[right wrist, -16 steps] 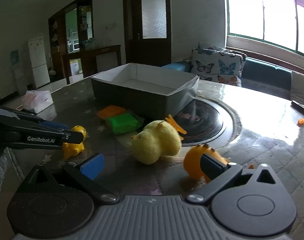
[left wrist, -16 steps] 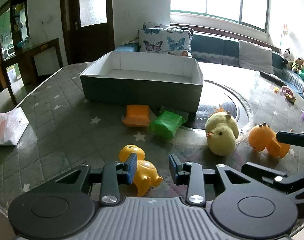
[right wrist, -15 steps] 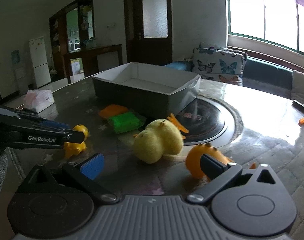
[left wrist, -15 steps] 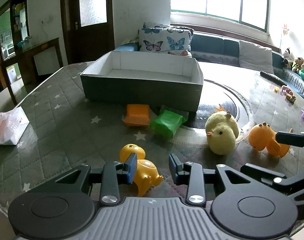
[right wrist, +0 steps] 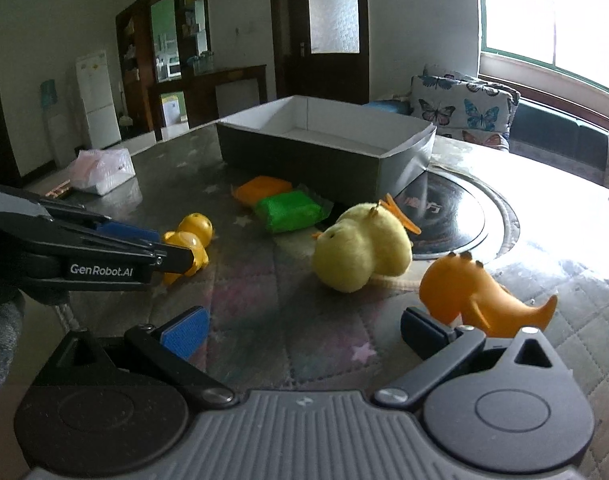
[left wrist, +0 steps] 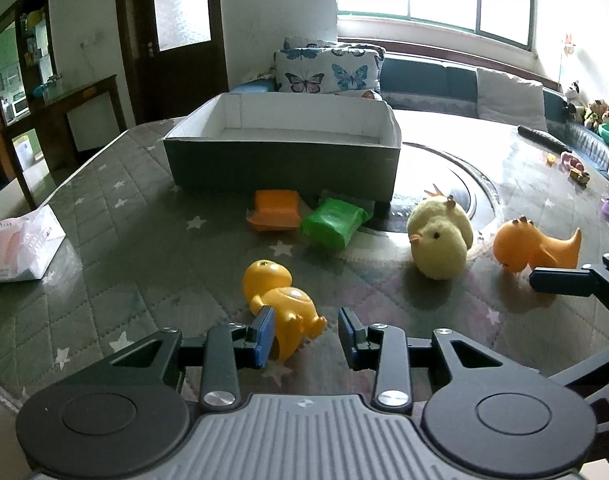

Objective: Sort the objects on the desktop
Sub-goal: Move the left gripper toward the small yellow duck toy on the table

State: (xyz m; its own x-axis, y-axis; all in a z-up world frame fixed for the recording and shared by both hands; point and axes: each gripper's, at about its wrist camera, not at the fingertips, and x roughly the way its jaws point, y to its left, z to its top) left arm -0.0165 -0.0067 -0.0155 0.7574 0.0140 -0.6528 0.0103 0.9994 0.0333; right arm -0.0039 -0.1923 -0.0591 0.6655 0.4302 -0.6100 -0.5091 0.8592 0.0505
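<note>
A yellow toy duck (left wrist: 280, 296) lies on its side on the table; its lower end sits between the open fingers of my left gripper (left wrist: 306, 334), against the left pad. It also shows in the right wrist view (right wrist: 188, 242). My right gripper (right wrist: 304, 330) is open wide and empty; its right finger stands just in front of an orange dinosaur toy (right wrist: 472, 296) (left wrist: 532, 246). A plush yellow chick (left wrist: 438, 236) (right wrist: 362, 250), a green packet (left wrist: 334, 224) (right wrist: 290, 212) and an orange packet (left wrist: 274, 210) (right wrist: 260, 190) lie before the open grey box (left wrist: 280, 156) (right wrist: 324, 160).
A white-and-pink tissue pack (left wrist: 18, 244) (right wrist: 100, 170) lies at the table's left edge. A round black inset (right wrist: 452, 220) sits right of the box. Small toys (left wrist: 572, 164) and a dark remote (left wrist: 544, 140) lie at the far right. A sofa with butterfly cushions (left wrist: 324, 70) stands behind.
Both grippers have moved slightly forward over the table. The duck now sits a little deeper between the left fingers. No object has moved.
</note>
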